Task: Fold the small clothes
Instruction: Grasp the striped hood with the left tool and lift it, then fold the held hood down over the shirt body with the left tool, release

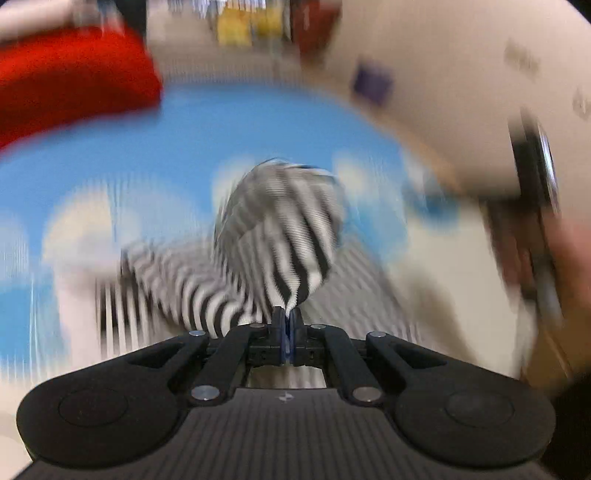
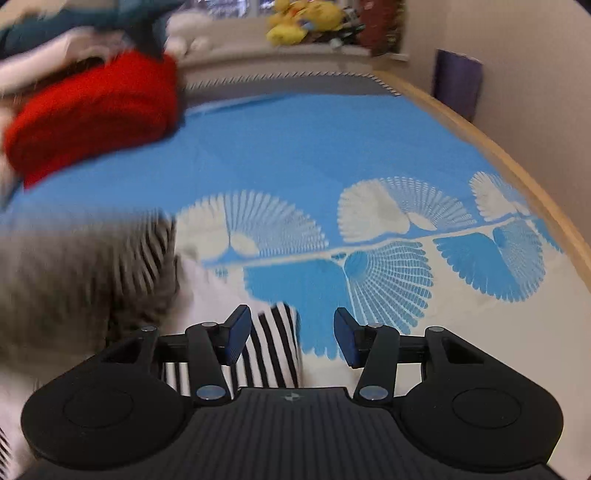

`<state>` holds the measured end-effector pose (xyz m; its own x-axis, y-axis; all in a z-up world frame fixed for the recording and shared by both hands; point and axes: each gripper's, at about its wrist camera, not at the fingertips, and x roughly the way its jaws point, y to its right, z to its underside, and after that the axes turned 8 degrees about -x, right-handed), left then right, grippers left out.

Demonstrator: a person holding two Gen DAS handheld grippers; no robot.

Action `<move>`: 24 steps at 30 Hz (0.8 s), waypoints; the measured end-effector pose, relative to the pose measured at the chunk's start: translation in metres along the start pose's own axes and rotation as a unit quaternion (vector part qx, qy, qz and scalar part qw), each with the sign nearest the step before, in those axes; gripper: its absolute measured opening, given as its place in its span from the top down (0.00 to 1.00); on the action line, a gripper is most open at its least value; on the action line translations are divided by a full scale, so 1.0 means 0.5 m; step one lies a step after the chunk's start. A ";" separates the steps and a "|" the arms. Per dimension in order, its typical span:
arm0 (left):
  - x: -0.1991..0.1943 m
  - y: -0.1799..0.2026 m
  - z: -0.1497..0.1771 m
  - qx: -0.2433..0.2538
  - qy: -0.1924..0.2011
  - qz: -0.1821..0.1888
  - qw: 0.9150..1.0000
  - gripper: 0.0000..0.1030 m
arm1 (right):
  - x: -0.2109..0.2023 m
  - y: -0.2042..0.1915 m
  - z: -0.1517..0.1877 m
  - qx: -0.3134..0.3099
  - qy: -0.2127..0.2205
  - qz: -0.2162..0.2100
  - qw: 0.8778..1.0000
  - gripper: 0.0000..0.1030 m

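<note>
A black-and-white striped garment hangs bunched in front of my left gripper, which is shut on a fold of it and holds it above the blue-and-white patterned sheet. The left wrist view is motion-blurred. In the right wrist view my right gripper is open and empty, low over the sheet. A part of the striped garment lies under and between its fingers, and a blurred part of it is at the left.
A red folded cloth sits on a pile of clothes at the far left; it also shows in the left wrist view. A wooden bed edge runs along the right by the beige wall. Yellow plush toys sit at the back.
</note>
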<state>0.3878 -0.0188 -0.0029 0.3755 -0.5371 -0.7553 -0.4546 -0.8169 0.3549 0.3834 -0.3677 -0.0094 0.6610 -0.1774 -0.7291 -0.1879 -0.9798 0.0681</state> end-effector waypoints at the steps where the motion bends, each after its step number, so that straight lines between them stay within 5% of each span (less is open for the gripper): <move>1: -0.010 -0.003 0.027 0.000 -0.034 -0.014 0.999 0.96 | -0.005 0.005 -0.001 0.014 0.004 -0.003 1.000 0.50; 2: -0.019 -0.010 0.036 -0.006 -0.041 -0.028 0.999 0.95 | -0.007 0.010 0.000 0.029 0.006 -0.008 1.000 0.51; 5: -0.036 -0.073 0.023 -0.107 0.009 -0.040 0.993 0.66 | -0.006 0.020 0.005 0.074 0.001 -0.044 0.996 0.57; 8: 0.008 -0.156 0.000 -0.238 0.048 -0.062 0.968 0.63 | 0.016 0.015 0.017 0.111 -0.030 -0.091 0.989 0.57; 11: 0.084 -0.220 -0.003 -0.338 -0.004 -0.081 0.938 0.63 | 0.054 -0.019 0.038 0.118 -0.084 -0.141 0.979 0.56; 16: 0.136 -0.241 -0.001 -0.381 -0.031 -0.083 0.920 0.60 | 0.119 -0.097 0.079 0.084 -0.160 -0.154 0.971 0.52; 20: 0.144 -0.238 0.044 -0.402 -0.062 -0.075 0.910 0.60 | 0.150 -0.119 0.090 0.075 -0.176 -0.138 0.972 0.50; 24: 0.162 -0.219 0.056 -0.376 -0.071 -0.093 0.919 0.61 | 0.178 -0.132 0.090 0.067 -0.179 -0.132 0.973 0.50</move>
<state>0.4453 0.0330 -0.1182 0.2560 -0.3848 -0.8868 0.3139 -0.8346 0.4527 0.4220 -0.3144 -0.1095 0.4087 0.1463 -0.9009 -0.1546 -0.9617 -0.2263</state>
